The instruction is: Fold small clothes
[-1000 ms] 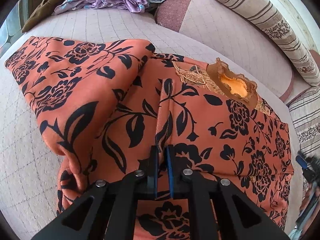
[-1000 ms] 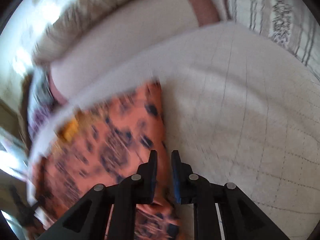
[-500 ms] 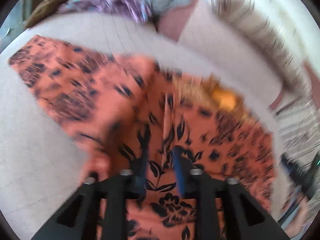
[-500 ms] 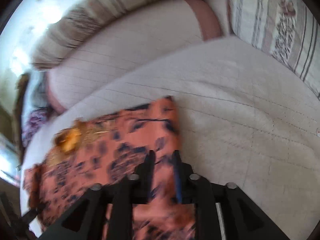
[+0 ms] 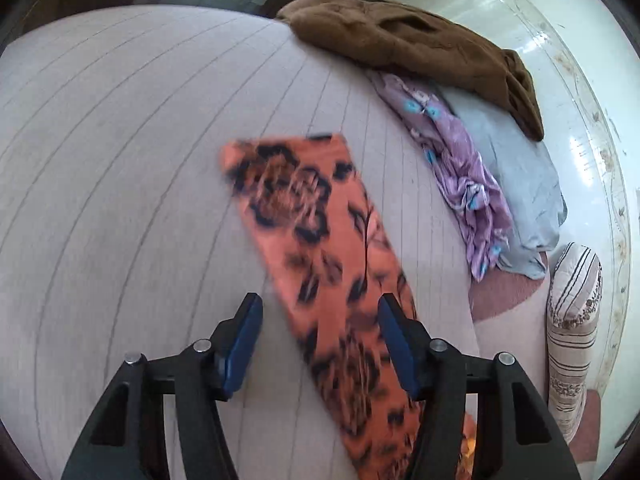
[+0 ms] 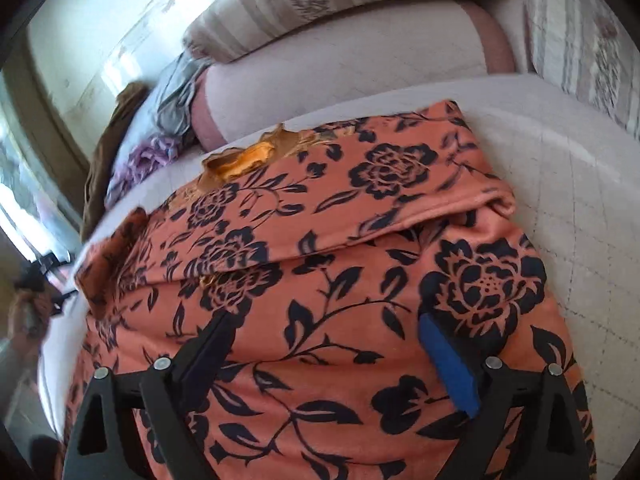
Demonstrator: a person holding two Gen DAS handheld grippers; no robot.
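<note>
Lying flat on the pale quilted bed (image 6: 568,184) is the orange dress with black flowers (image 6: 360,280), and it is partly folded, with one flap laid across its top part below the frilly orange neck (image 6: 244,160). The right tool (image 6: 324,344) hangs right over the middle of the dress. Its jaws have just been opening and now stand very wide, with cloth below them but nothing pinched. The left tool (image 5: 320,340) looks along a long, thin strip of the same dress (image 5: 320,240) that reaches out over the bed. Its jaws have just been opening too and stand about half open; the strip runs under the gap, and the pads do not press on it. So both tools look to have let go. The dress looks soft, thin and light, so it should bend with ease but may slide, bunch up or flop open when moved. A good place to take hold is likely the far end of the long strip, or a corner at an edge, pinching only the top layer so the fold below stays neat. Pulling slowly and low over the bed should help stop wrinkles. Off to the side, a brown blanket (image 5: 408,44), a purple cloth (image 5: 460,168) and a grey cloth (image 5: 516,176) lie in a heap, well apart from the dress.
</note>
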